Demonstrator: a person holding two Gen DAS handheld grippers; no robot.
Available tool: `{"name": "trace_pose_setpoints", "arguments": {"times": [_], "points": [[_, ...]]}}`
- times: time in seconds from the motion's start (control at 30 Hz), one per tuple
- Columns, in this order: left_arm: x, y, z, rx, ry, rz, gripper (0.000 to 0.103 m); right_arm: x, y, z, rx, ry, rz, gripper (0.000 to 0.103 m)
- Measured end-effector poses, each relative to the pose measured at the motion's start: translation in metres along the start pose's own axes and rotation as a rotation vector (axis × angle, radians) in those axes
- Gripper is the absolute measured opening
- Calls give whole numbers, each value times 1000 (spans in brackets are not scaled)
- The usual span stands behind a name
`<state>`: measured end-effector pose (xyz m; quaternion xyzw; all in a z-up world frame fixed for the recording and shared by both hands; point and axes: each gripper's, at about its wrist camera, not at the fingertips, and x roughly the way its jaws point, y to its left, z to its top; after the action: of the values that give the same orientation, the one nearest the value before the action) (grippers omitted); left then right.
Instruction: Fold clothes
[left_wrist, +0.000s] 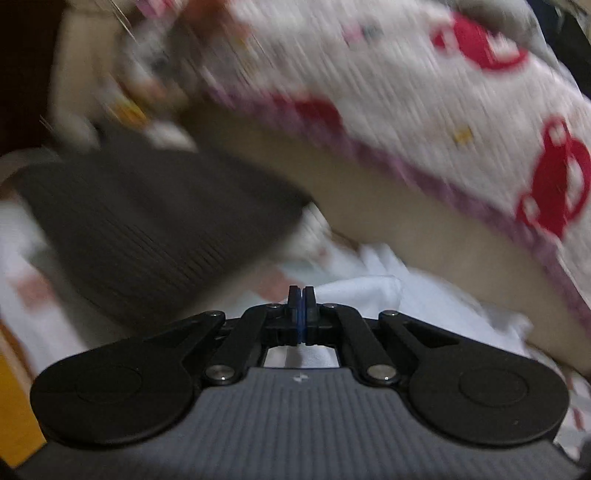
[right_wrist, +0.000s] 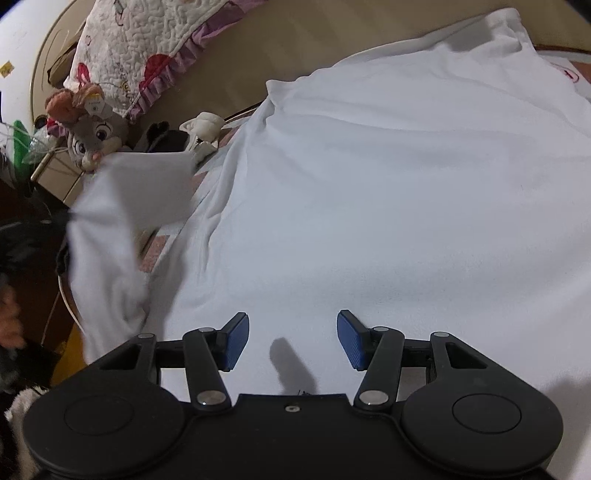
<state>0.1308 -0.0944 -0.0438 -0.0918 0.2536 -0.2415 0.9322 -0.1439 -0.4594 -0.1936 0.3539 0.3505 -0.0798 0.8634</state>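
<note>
White garment spread flat over the bed, filling most of the right wrist view, creased along its left edge. One flap of the same cloth lifted and blurred at the left side, hanging above the bed edge; cannot tell what holds it up. Right tongs released, blue pads well apart, poised just above the cloth with nothing between them, casting a small shadow on the fabric. Left tongs clenched, blue pads pressed together, no cloth visibly caught between them; white fabric lying just beyond the tips. Left wrist view heavily smeared: a dark ribbed item to the left, a quilted pillow with red prints and a purple frill up and to the right, over a beige surface. Same pillow at the upper left in the right wrist view, with a plush rabbit beside it and a white clip-like object near the garment's edge.
</note>
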Motion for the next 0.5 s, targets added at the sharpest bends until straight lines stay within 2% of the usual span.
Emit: {"name": "trace_pose_setpoints", "arguments": {"times": [0.03, 0.13, 0.2, 0.27, 0.3, 0.4, 0.43, 0.47, 0.5], "points": [[-17, 8, 10, -2, -68, 45, 0, 0, 0, 0, -2, 1, -2, 59], [-63, 26, 28, 72, -270, 246, 0, 0, 2, -1, -10, 3, -10, 59], [-78, 37, 32, 131, -329, 390, 0, 0, 3, -1, -24, 4, -17, 59], [-71, 53, 34, 134, -316, 472, 0, 1, 5, -2, -39, 4, -24, 59], [-62, 65, 34, 104, -263, 481, 0, 1, 6, -2, -46, 3, -27, 59], [-45, 100, 24, -115, -113, 379, 4, 1, 9, -3, -64, 1, -37, 59], [-40, 108, 19, -182, -77, 335, 12, 1, 9, -4, -69, 1, -39, 59], [-33, 113, 12, -235, -33, 309, 27, 1, 10, -4, -75, 1, -42, 59], [-28, 116, 5, -269, -2, 292, 35, 1, 11, -5, -81, 1, -45, 59]]}}
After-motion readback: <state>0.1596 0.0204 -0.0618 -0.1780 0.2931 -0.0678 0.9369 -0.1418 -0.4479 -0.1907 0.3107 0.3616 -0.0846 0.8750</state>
